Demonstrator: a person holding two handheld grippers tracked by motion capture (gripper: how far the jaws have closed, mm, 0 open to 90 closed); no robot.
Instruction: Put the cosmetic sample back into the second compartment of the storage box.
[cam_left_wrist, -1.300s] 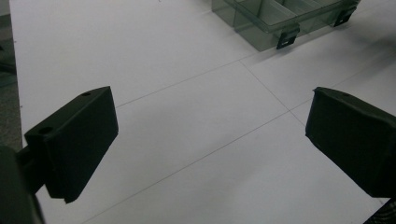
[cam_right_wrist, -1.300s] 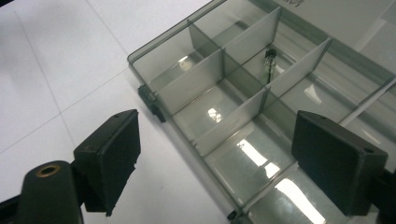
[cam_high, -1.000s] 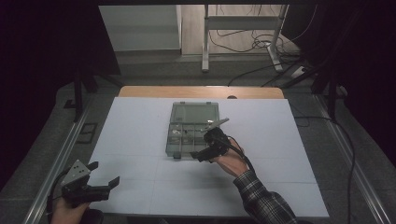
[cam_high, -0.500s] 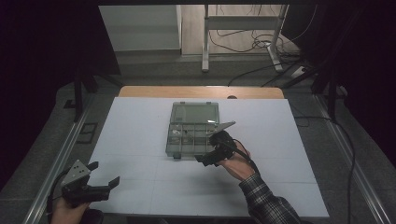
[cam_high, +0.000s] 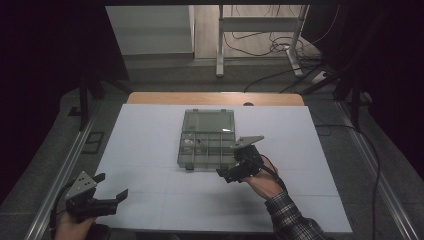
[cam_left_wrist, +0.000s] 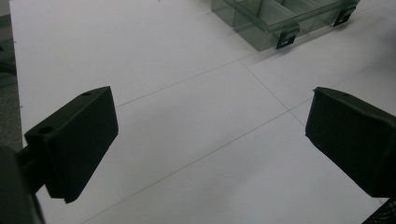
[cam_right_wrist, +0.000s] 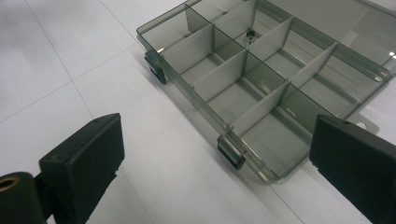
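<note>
A clear grey compartment box (cam_high: 202, 145) lies open in the middle of the white table (cam_high: 150, 135), its lid folded back toward the far side. Small parts sit in its left compartments. The right gripper view looks down on the box (cam_right_wrist: 261, 88) with its dividers and two front latches; a small screw-like part (cam_right_wrist: 251, 34) lies in a far compartment. My right gripper (cam_high: 233, 172) hovers just in front of the box's near right corner, jaws open and empty. My left gripper (cam_high: 111, 195) is open and empty at the table's near left edge, with the box (cam_left_wrist: 280, 18) far ahead.
A wooden strip (cam_high: 215, 98) borders the table's far edge. Metal rails (cam_high: 60, 175) run along both sides. Desk legs and cables (cam_high: 270, 45) lie on the floor beyond. Bare white surface spreads between the two grippers.
My right gripper has drawn back from the box toward the near right side, a short way. The left gripper has stayed put.
</note>
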